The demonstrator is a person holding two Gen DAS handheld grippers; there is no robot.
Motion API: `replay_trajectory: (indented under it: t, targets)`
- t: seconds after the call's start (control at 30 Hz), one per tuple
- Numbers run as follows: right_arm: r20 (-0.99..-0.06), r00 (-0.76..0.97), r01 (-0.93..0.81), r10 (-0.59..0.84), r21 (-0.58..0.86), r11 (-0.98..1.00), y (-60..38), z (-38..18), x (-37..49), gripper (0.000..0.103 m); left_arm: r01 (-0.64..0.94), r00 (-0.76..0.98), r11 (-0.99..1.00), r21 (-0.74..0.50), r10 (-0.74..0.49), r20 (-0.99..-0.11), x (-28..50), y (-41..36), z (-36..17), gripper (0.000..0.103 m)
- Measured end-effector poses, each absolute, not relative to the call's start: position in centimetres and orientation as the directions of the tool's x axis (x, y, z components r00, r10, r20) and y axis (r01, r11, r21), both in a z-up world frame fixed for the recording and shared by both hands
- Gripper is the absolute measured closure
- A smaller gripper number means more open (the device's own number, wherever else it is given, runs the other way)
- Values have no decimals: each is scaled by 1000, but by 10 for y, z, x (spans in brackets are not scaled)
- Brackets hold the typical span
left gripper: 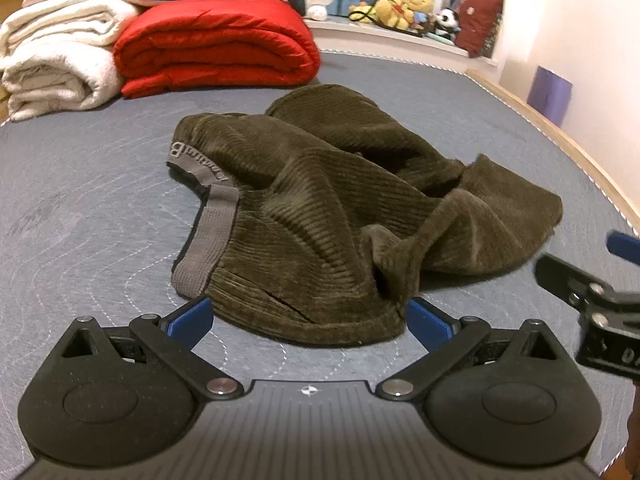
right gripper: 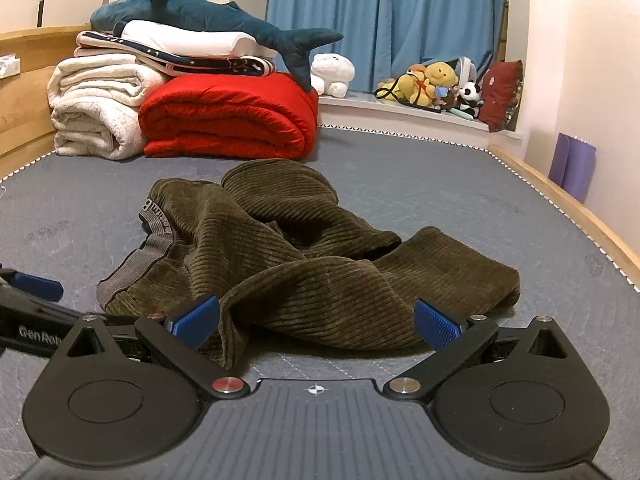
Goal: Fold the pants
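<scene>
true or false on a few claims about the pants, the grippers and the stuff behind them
1. The pants lie crumpled, not folded. True.
2. The left gripper is shut on the waistband. False: its jaws stand wide open, holding nothing.
3. The right gripper is open. True.
4. The red blanket lies on top of the pants. False: it sits apart, behind them, beside the white blanket.
5. A plush shark tops the stack at the back. True.
</scene>
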State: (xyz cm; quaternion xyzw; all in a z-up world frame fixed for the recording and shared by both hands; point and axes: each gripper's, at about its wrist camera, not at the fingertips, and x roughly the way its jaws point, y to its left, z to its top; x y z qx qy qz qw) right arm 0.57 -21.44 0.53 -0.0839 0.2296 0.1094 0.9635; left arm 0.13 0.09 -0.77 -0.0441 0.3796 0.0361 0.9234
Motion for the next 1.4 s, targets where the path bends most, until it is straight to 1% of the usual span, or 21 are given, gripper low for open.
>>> replay_trajectory:
  t: [0.2,0.27,0.3,0.33,0.37,0.4,0.43,0.47,0.6,0.67,0.73,0.77,0.8,0.83,0.9,1.1,1.23,1.27,1.33,1.37,1.4]
  targets:
    - [-447,881,-221,156,-97,970,-221,8,6,1,-200,705,973,-112,63,-706,14,28,-3,0]
    - [-442,883,-218,159,-85,972,-223,9,6,4,-199,696,966,-163,22,-717,21,38,-3,5]
    - [-439,883,-221,165,-80,972,-224,10,6,9,-202,691,960,-195,-1,-723,25,44,-3,22]
    - [-436,883,-226,172,-73,972,-225,11,6,12,-199,684,954,-223,-28,-729,30,51,-3,45]
    - [-435,882,-231,182,-63,971,-226,12,6,21,-193,670,950,-247,-56,-740,37,57,-4,53]
    - [-435,880,-238,192,-53,970,-227,13,6,33,-192,661,943,-272,-81,-746,44,65,-6,69]
    - [-439,875,-248,205,-42,968,-228,12,7,39,-199,654,937,-288,-92,-751,51,73,-8,77]
    - [-445,869,-255,215,-30,967,-229,12,8,48,-210,648,936,-282,-83,-757,58,80,-10,77]
    - [-470,848,-262,244,27,965,-231,9,15,49,-261,634,934,-245,-25,-773,83,107,-28,73]
    - [-487,832,-270,267,67,961,-231,7,21,49,-289,634,929,-232,4,-773,93,119,-37,63]
    - [-502,816,-278,288,97,956,-228,6,28,47,-294,641,935,-200,38,-766,101,126,-44,44]
    - [-509,808,-283,298,110,953,-224,5,32,45,-291,647,940,-177,57,-761,104,128,-48,38]
    - [-516,799,-288,308,122,950,-220,4,37,42,-283,645,946,-160,64,-761,109,130,-52,25]
    - [-524,791,-292,317,132,947,-216,2,43,41,-271,640,951,-148,63,-765,114,132,-57,19]
    - [-539,779,-295,321,136,946,-206,-2,52,33,-257,634,954,-154,46,-772,122,135,-69,19]
    - [-612,738,-275,284,112,955,-175,-26,86,26,-245,613,948,-204,-11,-790,136,136,-97,16]
    - [-667,708,-228,231,94,969,-162,-45,107,27,-182,627,977,-111,28,-778,138,119,-105,12]
    - [-675,704,-216,221,92,972,-161,-48,111,28,-164,633,981,-102,25,-774,137,116,-105,14]
    - [-688,695,-202,207,90,975,-160,-54,116,32,-120,638,987,-103,-3,-770,136,110,-104,30]
    - [-690,692,-203,212,96,974,-159,-55,117,42,-103,633,991,-81,3,-774,135,108,-102,36]
    - [-691,688,-212,222,101,972,-159,-55,117,54,-98,630,993,-59,16,-776,134,107,-99,49]
